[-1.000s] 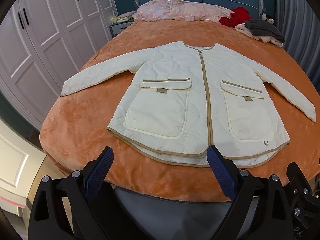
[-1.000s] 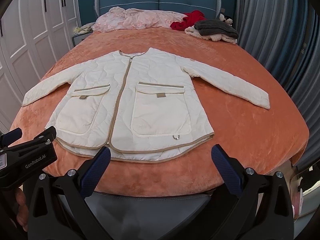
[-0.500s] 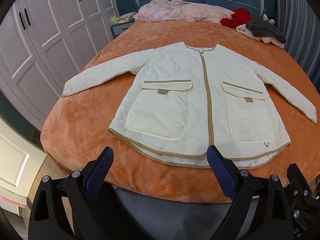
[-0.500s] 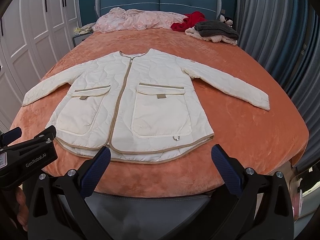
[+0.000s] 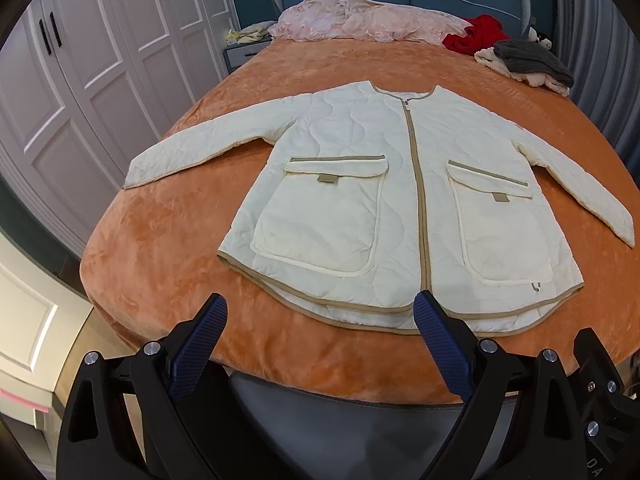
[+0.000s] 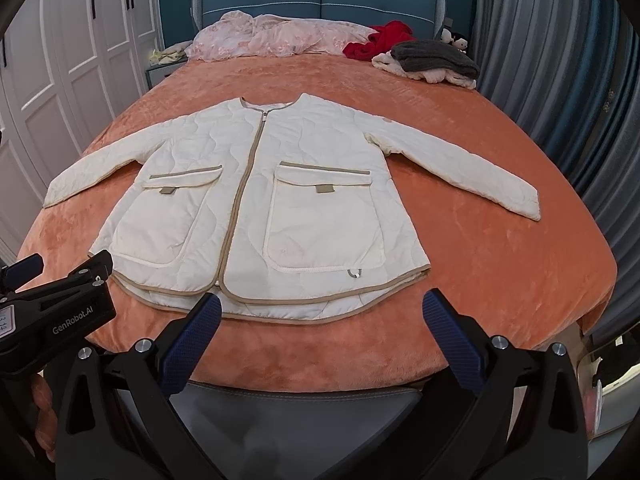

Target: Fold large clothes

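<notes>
A cream quilted jacket with tan trim lies flat and zipped on the orange bedspread, both sleeves spread out sideways, hem toward me. My left gripper hovers open over the foot of the bed, just short of the hem's left half. My right gripper is open too, held before the hem's right half. Neither gripper touches the jacket. The left gripper's body shows at the left edge of the right wrist view.
The orange bed has a pink quilt, a red garment and a grey-and-cream clothes pile near the blue headboard. White wardrobe doors stand on the left, grey curtains on the right.
Both views have shifted slightly; the jacket sits a little lower and nearer in frame. The jacket itself has not moved and both grippers stay open.
</notes>
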The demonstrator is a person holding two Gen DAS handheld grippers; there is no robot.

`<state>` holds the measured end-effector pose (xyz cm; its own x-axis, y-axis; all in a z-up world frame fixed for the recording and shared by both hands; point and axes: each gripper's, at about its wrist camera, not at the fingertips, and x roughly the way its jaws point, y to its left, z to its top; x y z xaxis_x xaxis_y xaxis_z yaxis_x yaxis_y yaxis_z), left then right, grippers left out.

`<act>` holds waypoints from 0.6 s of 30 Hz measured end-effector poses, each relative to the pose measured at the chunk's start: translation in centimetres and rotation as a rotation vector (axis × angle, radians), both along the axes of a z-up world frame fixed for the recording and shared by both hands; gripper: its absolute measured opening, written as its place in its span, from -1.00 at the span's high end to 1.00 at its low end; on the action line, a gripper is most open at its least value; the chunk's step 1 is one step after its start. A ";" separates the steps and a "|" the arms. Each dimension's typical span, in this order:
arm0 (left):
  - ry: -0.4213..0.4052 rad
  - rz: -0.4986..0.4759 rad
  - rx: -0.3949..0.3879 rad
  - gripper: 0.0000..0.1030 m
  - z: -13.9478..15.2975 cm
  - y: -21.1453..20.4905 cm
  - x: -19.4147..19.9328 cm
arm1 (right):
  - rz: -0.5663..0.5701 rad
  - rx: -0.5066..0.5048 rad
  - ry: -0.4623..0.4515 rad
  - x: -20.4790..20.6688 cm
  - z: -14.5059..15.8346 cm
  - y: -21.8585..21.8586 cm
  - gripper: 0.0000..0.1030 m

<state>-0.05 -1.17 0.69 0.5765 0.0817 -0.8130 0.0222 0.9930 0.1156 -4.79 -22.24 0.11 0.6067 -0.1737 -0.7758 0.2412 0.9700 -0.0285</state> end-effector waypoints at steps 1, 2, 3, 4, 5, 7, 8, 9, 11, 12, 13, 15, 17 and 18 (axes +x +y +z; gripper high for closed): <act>-0.001 0.001 -0.001 -0.79 0.0 0.0 0.0 | 0.002 -0.001 0.000 0.0 0.0 0.1 -0.91; -0.001 0.001 -0.001 -0.79 0.0 0.0 0.0 | 0.002 -0.003 -0.001 0.0 0.0 0.1 -0.91; -0.001 0.001 -0.001 -0.79 0.0 0.0 0.0 | 0.002 -0.005 -0.002 -0.1 0.0 0.1 -0.91; -0.001 0.002 -0.003 -0.79 -0.1 0.1 0.0 | 0.004 -0.001 -0.002 0.0 -0.1 0.1 -0.91; 0.000 0.003 -0.005 -0.79 -0.1 0.2 0.0 | 0.006 0.000 -0.002 0.0 0.0 0.1 -0.91; -0.001 0.003 -0.004 -0.79 -0.1 0.2 0.0 | 0.010 0.000 -0.005 0.0 -0.1 0.2 -0.91; -0.002 0.005 -0.004 -0.79 -0.2 0.3 -0.1 | 0.014 0.001 -0.005 0.0 -0.1 0.3 -0.91; -0.002 0.006 -0.006 -0.79 -0.3 0.4 -0.1 | 0.016 0.003 -0.006 0.0 -0.1 0.3 -0.91; -0.002 0.007 -0.007 -0.79 -0.3 0.5 -0.1 | 0.019 0.007 -0.008 0.0 -0.1 0.3 -0.91; -0.002 0.008 -0.007 -0.79 -0.4 0.5 -0.1 | 0.021 0.009 -0.007 0.0 -0.2 0.3 -0.91; -0.002 0.008 -0.008 -0.79 -0.3 0.6 -0.1 | 0.022 0.010 -0.007 0.0 -0.2 0.4 -0.91; -0.002 0.008 -0.007 -0.79 -0.3 0.6 -0.1 | 0.025 0.013 -0.009 -0.1 -0.2 0.4 -0.91; -0.003 0.009 -0.008 -0.79 -0.3 0.6 -0.1 | 0.029 0.014 -0.010 -0.1 -0.2 0.5 -0.91; -0.004 0.009 -0.009 -0.79 -0.4 0.6 -0.1 | 0.031 0.016 -0.010 0.0 -0.3 0.5 -0.91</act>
